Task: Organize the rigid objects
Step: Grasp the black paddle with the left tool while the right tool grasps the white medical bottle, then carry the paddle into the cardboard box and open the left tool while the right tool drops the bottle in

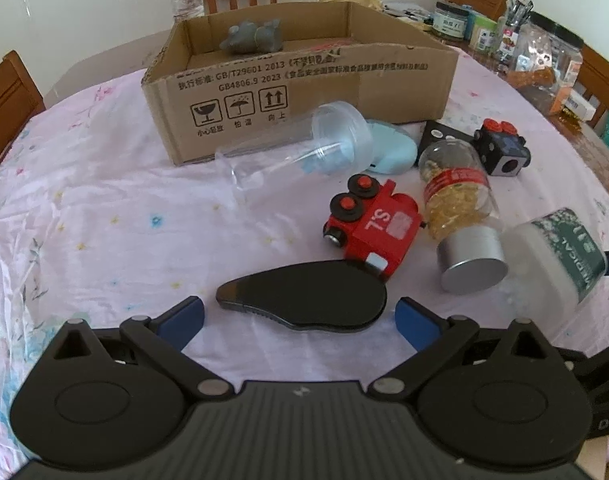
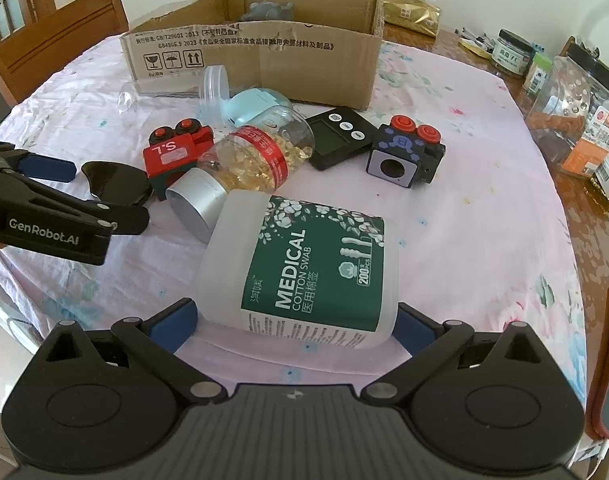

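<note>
The right gripper [image 2: 296,322] is straddling the near end of the white, green-labelled cotton swab tub [image 2: 304,268], fingers spread and not visibly pinching. It should be closing squarely across the tub's smooth sides. Left of it, the left gripper [image 1: 300,312] is hovering unclenched over the flat black teardrop-shaped plastic piece [image 1: 304,296]; far beyond, the open cardboard box [image 2: 264,56] is waiting.
</note>
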`<state>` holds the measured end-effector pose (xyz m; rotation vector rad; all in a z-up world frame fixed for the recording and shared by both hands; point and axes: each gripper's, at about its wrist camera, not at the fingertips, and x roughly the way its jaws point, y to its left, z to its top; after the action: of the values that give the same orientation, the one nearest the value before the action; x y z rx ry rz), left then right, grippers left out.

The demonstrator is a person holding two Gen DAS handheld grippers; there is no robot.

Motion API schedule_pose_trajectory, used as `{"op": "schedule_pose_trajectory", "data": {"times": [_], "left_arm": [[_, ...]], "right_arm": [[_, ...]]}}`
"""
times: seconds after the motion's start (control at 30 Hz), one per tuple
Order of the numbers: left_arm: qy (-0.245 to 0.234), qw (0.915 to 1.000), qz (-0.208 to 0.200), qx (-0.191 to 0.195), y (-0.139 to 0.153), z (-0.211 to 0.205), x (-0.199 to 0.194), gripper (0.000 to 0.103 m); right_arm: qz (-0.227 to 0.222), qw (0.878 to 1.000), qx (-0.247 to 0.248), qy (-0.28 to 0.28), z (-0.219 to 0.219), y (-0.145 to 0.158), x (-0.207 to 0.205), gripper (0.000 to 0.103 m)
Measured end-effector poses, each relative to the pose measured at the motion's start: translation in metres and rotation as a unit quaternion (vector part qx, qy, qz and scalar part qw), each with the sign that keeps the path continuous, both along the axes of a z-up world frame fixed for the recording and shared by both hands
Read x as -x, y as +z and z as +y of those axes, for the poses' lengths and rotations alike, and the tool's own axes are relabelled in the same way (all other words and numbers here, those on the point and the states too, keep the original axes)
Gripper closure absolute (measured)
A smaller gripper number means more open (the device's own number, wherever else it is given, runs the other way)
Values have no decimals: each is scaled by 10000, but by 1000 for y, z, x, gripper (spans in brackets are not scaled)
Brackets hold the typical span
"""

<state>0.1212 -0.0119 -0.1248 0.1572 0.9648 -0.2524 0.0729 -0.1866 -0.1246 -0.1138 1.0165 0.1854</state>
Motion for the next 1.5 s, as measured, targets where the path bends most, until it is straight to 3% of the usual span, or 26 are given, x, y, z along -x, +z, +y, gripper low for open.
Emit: {"op": "schedule_pose_trajectory", "data": {"times": [0.2, 0.63, 0.93, 1.1, 1.2, 1.27, 1.37, 1.43, 1.5], "left_arm": [[218, 9997, -8, 119, 2, 0, -4, 13], [-65, 10000, -1, 14, 4, 27, -4, 12], [200, 9997, 130, -24, 4, 33, -5, 12], [364, 9990, 239, 36, 3, 31, -9, 12], [340, 9991, 239, 37, 4, 32, -9, 18], [244, 9994, 229, 47, 5, 32, -10, 28], [72, 9997, 251, 24, 8, 31, -12, 35], [-41, 9997, 258, -33, 8, 31, -13, 33], [-168, 9994, 227, -190, 8, 29, -14, 21]], "right_arm": [[-30, 10000, -6, -3, 0, 0, 1, 0], [376, 9992, 66, -117, 4, 10, -12, 0], [473, 9972, 170, -560, 11, 24, -36, 0], [647, 9953, 365, -618, 16, 21, -43, 14], [669, 9951, 402, -615, 15, 21, -43, 15], [681, 9952, 359, -606, 13, 22, -42, 16], [722, 9954, 373, -499, 12, 23, -42, 16], [730, 9957, 386, -415, 12, 24, -43, 16], [746, 9958, 388, -356, 12, 24, -43, 16]]}}
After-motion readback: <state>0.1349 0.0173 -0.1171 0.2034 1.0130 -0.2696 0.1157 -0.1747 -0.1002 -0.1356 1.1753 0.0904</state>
